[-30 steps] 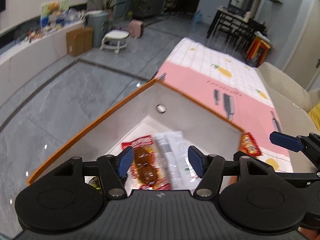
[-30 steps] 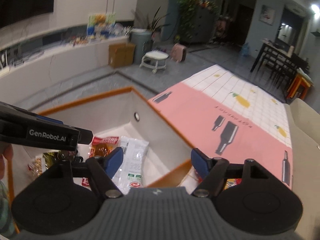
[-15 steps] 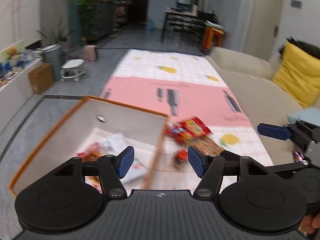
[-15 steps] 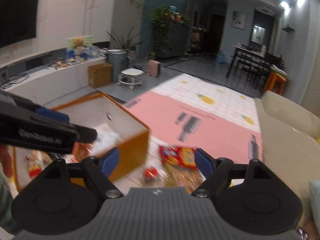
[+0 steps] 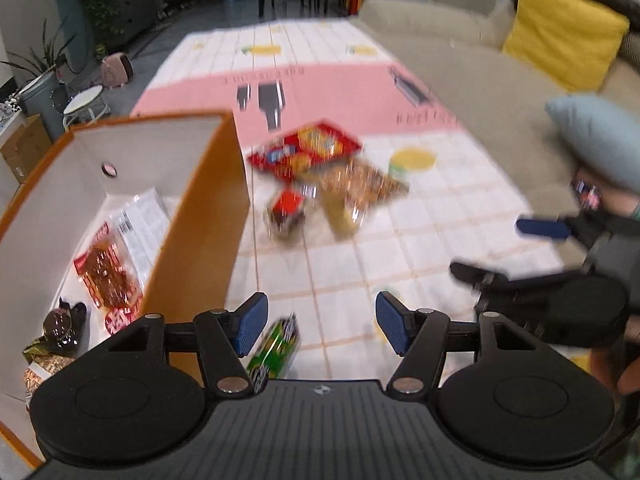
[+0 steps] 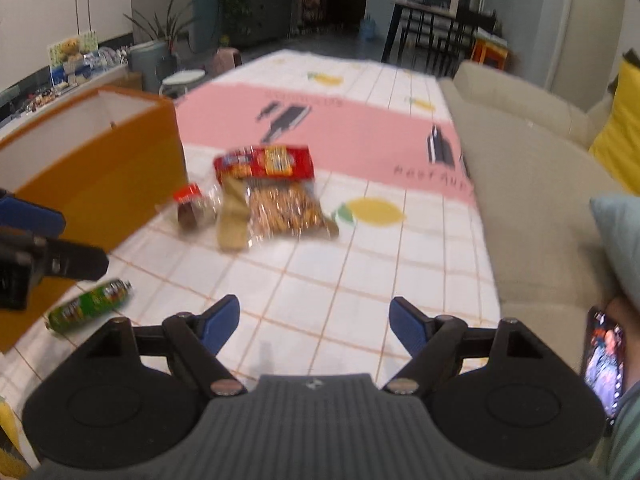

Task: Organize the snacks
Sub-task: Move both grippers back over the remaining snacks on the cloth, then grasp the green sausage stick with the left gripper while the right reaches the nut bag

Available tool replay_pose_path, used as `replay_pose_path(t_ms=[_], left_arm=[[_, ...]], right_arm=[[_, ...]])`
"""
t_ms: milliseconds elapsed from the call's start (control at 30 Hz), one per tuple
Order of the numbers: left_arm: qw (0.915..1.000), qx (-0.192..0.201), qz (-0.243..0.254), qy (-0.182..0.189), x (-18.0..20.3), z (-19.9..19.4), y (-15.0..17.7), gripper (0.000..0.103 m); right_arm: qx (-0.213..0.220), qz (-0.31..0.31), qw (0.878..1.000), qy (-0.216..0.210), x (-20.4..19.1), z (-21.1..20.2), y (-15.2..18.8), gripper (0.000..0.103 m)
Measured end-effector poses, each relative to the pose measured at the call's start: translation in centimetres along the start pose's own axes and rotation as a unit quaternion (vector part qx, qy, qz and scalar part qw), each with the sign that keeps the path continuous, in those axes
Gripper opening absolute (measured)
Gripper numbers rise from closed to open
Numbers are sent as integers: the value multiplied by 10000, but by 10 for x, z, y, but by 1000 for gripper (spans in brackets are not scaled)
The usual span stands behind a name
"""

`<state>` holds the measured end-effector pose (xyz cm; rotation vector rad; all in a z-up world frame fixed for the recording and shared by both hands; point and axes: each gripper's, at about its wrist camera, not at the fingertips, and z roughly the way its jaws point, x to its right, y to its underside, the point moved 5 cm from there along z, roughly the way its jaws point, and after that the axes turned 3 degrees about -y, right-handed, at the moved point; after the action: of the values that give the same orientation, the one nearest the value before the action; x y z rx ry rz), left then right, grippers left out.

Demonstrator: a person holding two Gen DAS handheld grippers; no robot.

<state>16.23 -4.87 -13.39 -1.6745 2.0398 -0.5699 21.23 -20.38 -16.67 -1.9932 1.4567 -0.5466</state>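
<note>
Pink-and-white checked mat [image 6: 360,264] spread on the floor beside a beige sofa [image 6: 532,184]; orange box [image 5: 208,216] on its left side holds a red snack packet [image 5: 108,272] and a white packet [image 5: 140,220]. Loose on the mat right of the box: red cracker bag [image 6: 266,162], clear bag of brown snacks [image 6: 284,206], small red-topped packet [image 6: 192,204], and nearer, a green tube [image 6: 90,304]. Left gripper [image 5: 318,322] and right gripper [image 6: 314,320]: jaws spread wide, holding nothing, above the mat.

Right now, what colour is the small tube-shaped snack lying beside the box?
Green small tube-shaped snack, clearest in the right wrist view.
</note>
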Motion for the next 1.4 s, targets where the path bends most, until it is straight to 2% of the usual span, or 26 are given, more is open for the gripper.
replay_pose_path(t_ms=[167, 267, 467, 567, 633, 700, 733, 767, 1000, 1400], left_arm=[[9983, -343, 324, -345, 1, 15, 18, 73], [9964, -516, 330, -594, -4, 26, 24, 72], [9922, -909, 361, -773, -5, 40, 39, 67], [9913, -950, 389, -827, -6, 41, 44, 64], [9923, -930, 262, -772, -9, 42, 46, 58], [9938, -913, 46, -631, -13, 43, 44, 45], [9942, -904, -49, -577, -15, 43, 44, 35], [9946, -897, -145, -501, -17, 44, 43, 31], [9964, -689, -334, -363, -22, 54, 29, 26], [9957, -656, -620, -208, -28, 67, 14, 26]], right_arm=[[-24, 114, 9998, -140, -2, 16, -1, 79], [-3, 68, 9997, -226, -8, 21, 1, 80], [-88, -110, 9994, -315, -16, 34, 4, 79], [-147, -149, 9992, -350, -18, 38, 6, 80], [-157, -179, 9990, -368, -20, 39, 7, 79], [-154, -229, 9989, -390, -22, 40, 8, 79], [-157, -255, 9988, -398, -23, 41, 8, 80], [-162, -275, 9987, -405, -24, 42, 9, 79], [-167, -330, 9984, -418, -31, 49, 11, 78], [180, -816, 9954, -472, -50, 64, -8, 71]])
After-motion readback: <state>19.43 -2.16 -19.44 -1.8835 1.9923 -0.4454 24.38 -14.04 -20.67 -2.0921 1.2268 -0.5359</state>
